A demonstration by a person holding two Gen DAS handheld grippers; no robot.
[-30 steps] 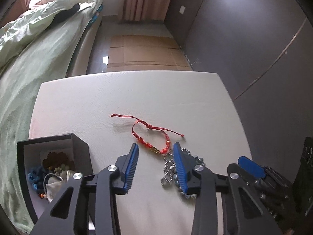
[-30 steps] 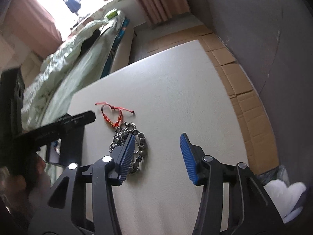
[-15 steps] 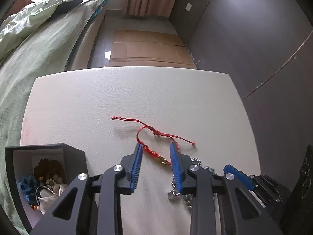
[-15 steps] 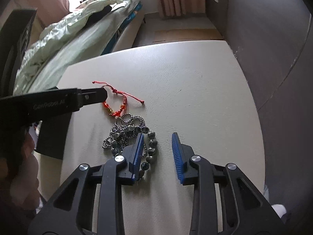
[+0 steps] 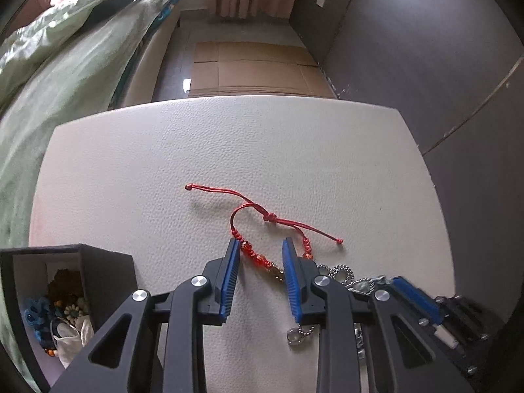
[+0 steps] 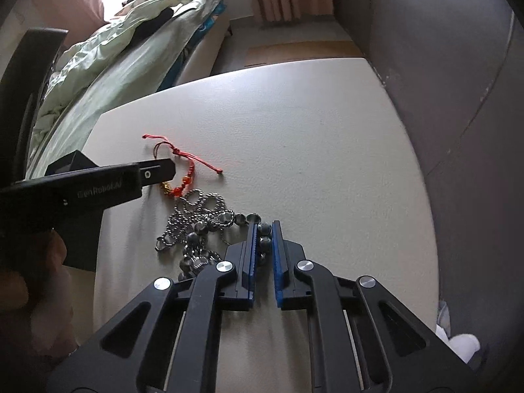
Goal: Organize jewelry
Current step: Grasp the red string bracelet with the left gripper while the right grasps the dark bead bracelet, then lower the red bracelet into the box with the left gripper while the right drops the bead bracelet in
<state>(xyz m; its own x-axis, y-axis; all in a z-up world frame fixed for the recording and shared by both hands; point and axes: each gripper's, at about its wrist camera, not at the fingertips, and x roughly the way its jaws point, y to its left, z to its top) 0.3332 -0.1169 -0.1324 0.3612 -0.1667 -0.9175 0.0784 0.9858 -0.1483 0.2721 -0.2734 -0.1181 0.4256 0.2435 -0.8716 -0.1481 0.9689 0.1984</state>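
Soft daylight is admitted from a blown-out window beyond the bed (image 6: 137,32), whose bedding is overexposed at its far end in both views. Only faint shadows are cast on the white table (image 5: 294,150), which is rendered sharply. Strong fisheye bending and dark vignetting are seen at the edges, and a hand (image 6: 29,281) nearest the table's left side is blurred.

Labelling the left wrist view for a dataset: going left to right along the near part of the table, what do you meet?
Black box → left gripper astride the red bracelet → silver chain → right gripper.
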